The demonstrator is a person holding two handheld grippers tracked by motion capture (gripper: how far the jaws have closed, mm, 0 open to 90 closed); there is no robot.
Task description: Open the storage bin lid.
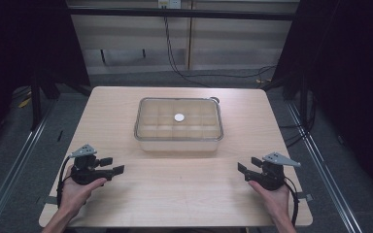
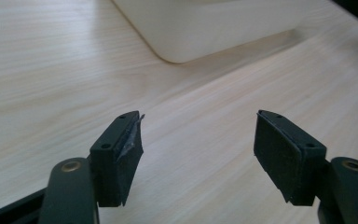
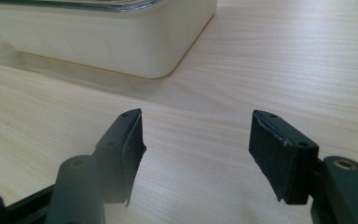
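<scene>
A cream rectangular box (image 1: 178, 138) with a clear lid (image 1: 155, 114) stands at the middle of the wooden table (image 1: 126, 194); a small white round piece (image 1: 179, 117) sits at the lid's centre. My left gripper (image 1: 112, 165) rests near the front left, held by a hand, jaws wide apart with nothing between them (image 2: 198, 144). My right gripper (image 1: 249, 165) mirrors it at the front right, also open and empty (image 3: 196, 142). A lower corner of the box (image 2: 177, 42) lies ahead of the left jaws, and another corner (image 3: 154, 60) ahead of the right jaws.
Bare wood lies between the grippers and the box. Black cables (image 1: 175, 63) run across the floor behind the table. Metal rails (image 1: 14, 165) flank the table on both sides, and dark curtains close in the left and right.
</scene>
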